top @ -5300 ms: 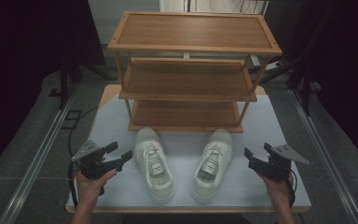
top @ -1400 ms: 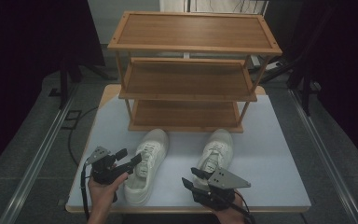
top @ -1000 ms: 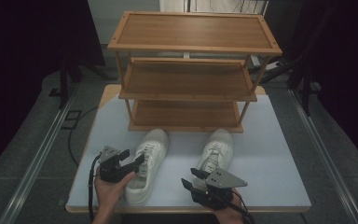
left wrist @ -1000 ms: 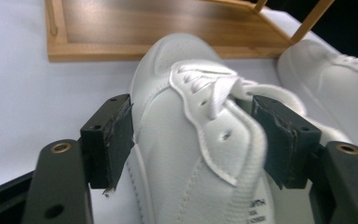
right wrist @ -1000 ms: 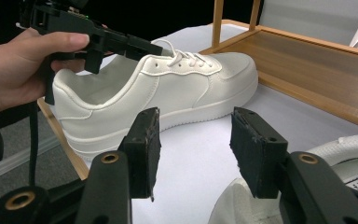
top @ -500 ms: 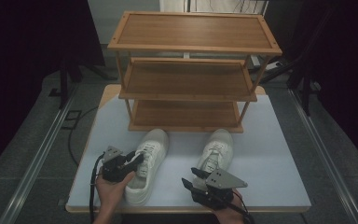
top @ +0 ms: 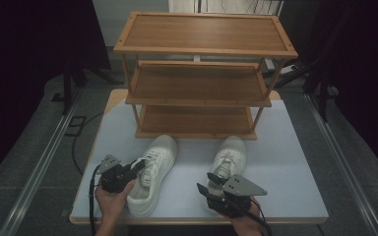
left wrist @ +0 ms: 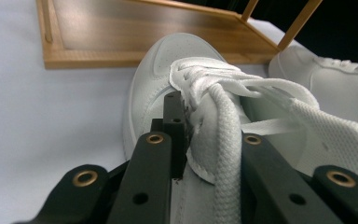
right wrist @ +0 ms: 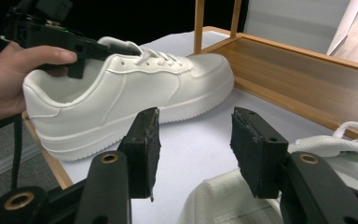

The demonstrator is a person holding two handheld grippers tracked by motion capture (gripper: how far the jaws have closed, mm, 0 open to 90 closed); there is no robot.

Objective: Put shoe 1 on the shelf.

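Here the left shoe (top: 150, 172) (light, soft-collared) is pinched at its tongue by the left tongs (top: 137, 168), just closed; the right tongs (top: 211, 184) are held open.

Two white sneakers are sitting on the desk (top: 295, 172): the left sneaker (top: 152, 172) at seven o'clock and the right sneaker (top: 229, 160) at five o'clock. One wooden rack (top: 204, 73) with three shelves is standing at twelve o'clock. Two grippers, the left gripper (top: 137, 167) and the right gripper (top: 209, 183), are working at six o'clock.
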